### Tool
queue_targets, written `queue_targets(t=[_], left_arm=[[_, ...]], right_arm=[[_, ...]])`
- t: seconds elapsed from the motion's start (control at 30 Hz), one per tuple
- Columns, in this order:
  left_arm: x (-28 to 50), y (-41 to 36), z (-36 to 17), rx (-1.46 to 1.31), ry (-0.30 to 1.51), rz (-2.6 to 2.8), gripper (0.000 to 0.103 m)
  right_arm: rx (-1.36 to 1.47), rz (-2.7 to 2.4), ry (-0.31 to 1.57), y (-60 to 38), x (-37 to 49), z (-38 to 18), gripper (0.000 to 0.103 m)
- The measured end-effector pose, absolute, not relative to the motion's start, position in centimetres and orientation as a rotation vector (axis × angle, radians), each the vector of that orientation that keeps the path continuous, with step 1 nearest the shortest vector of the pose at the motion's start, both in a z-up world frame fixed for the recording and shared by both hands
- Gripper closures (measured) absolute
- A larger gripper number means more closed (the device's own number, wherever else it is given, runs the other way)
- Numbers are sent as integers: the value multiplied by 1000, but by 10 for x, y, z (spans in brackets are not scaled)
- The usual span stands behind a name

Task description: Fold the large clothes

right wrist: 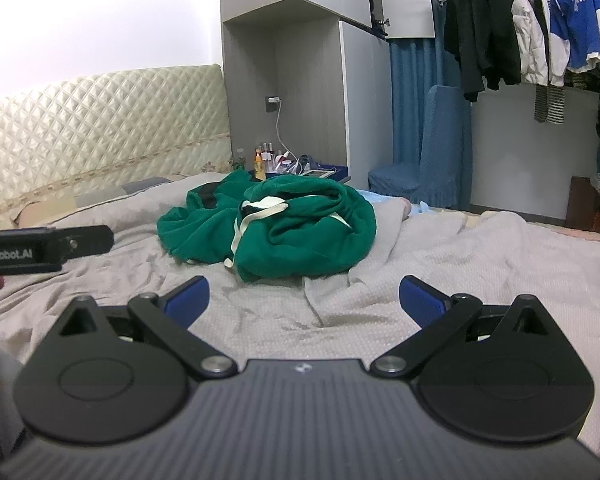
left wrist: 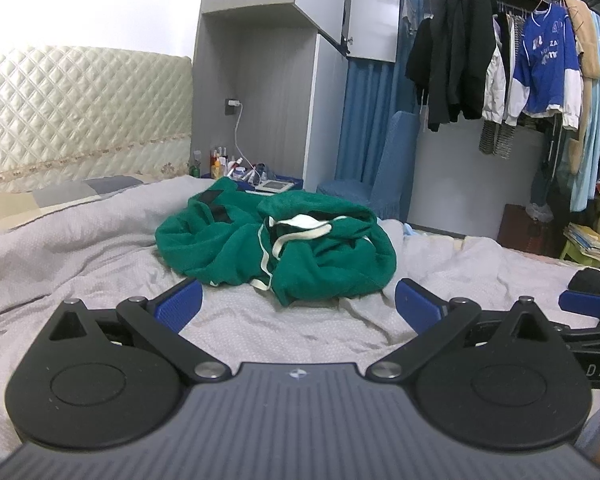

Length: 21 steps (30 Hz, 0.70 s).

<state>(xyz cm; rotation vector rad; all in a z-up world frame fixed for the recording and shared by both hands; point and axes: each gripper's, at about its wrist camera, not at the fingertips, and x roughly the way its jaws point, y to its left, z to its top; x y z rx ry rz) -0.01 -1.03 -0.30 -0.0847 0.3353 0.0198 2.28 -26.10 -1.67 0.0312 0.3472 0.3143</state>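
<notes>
Both the left gripper and right gripper are hovering wide open and empty short of the crumpled green garment, apparently approaching to grasp 2 edges and spread it on the bed.

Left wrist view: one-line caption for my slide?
Open left gripper faces a crumpled green garment on the grey bedcover, not yet touched.

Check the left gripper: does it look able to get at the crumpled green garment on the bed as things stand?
Probably yes. The left gripper is open and empty, pointed at the green garment, with only bare grey bedspread between them. The right gripper sits off to the side, clear of that path.
</notes>
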Motion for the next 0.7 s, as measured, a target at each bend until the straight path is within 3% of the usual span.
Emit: queue_targets(t=[0.7], left_arm=[[-8,-6,0,-89,338,13,0]], right_arm=[[10,317,345,-259,17,-19,0]])
